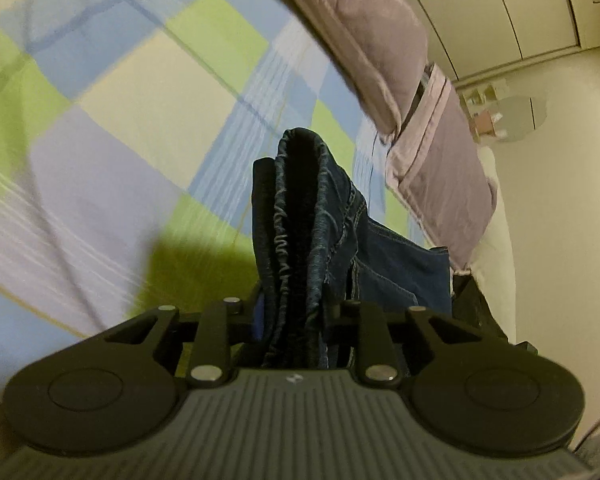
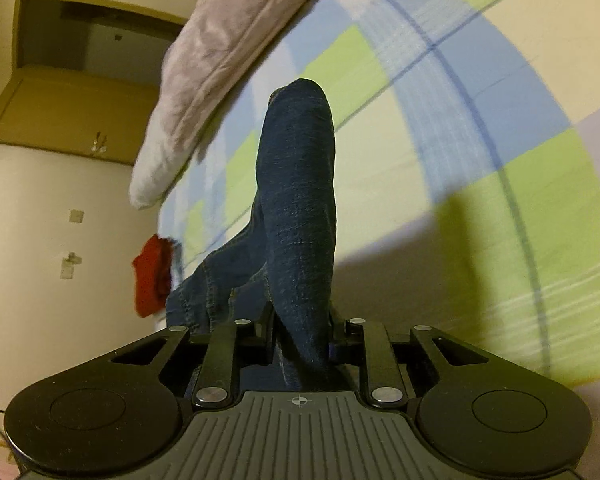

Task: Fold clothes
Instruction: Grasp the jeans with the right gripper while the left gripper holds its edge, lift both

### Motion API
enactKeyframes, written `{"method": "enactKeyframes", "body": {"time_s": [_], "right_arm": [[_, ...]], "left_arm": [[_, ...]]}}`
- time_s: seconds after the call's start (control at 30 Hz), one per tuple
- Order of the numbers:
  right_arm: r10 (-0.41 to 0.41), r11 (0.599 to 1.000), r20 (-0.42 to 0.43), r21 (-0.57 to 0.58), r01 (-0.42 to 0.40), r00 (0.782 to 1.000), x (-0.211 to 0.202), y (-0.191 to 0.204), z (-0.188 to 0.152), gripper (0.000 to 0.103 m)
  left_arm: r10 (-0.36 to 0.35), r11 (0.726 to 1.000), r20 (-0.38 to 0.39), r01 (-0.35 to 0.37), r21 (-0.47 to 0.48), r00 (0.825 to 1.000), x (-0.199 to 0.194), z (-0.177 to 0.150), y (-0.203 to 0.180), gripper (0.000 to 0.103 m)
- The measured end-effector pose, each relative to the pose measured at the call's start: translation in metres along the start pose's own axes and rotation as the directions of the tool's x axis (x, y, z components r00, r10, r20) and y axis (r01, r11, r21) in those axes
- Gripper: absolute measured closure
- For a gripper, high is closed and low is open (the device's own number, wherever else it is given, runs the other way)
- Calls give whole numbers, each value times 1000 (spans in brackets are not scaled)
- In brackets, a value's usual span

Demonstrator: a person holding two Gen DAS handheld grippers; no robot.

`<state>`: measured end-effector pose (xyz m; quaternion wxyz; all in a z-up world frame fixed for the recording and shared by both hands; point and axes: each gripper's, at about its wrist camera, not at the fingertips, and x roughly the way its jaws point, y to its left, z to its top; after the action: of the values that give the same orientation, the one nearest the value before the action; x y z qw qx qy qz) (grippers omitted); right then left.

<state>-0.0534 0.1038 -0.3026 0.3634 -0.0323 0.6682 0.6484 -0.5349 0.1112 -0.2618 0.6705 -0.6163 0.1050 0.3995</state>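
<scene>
Dark blue jeans stand bunched up between the jaws of my left gripper, which is shut on the gathered, elasticated waistband; the rest of the denim trails off to the right. In the right wrist view my right gripper is shut on another fold of the same jeans, which rises as a smooth dark column in front of the camera. Both grips hang above the checked bedsheet. The fingertips of both grippers are hidden by the fabric.
A bed with a blue, green and cream checked sheet lies below. A mauve quilt runs along its far side. Something red sits by the bed's edge. Pale wardrobe doors and a dark recess stand beyond.
</scene>
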Motion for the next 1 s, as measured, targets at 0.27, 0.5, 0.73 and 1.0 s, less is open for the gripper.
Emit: {"method": "enactKeyframes", "body": {"time_s": [0.27,0.5,0.73,1.0], "right_arm": [[132,990,-65,-47,-135,989,45,91,7,81],[202,973,-98,-92,-211,974,131,183,-8,81],[228,973,-36,-23,-229,973,262,279,-66,81],[268,963,33,30,-269,963,394,385,-72,81]], "left_arm": [[19,1000,170,-21,9,985,-107,42,2,83],[12,999,237,-19,29,972,-200,113,62,83],[-6,998,224,-9,69,975,-295,231,166,83],[-16,992,234,-15,128,972,-368,373,227,83]]}}
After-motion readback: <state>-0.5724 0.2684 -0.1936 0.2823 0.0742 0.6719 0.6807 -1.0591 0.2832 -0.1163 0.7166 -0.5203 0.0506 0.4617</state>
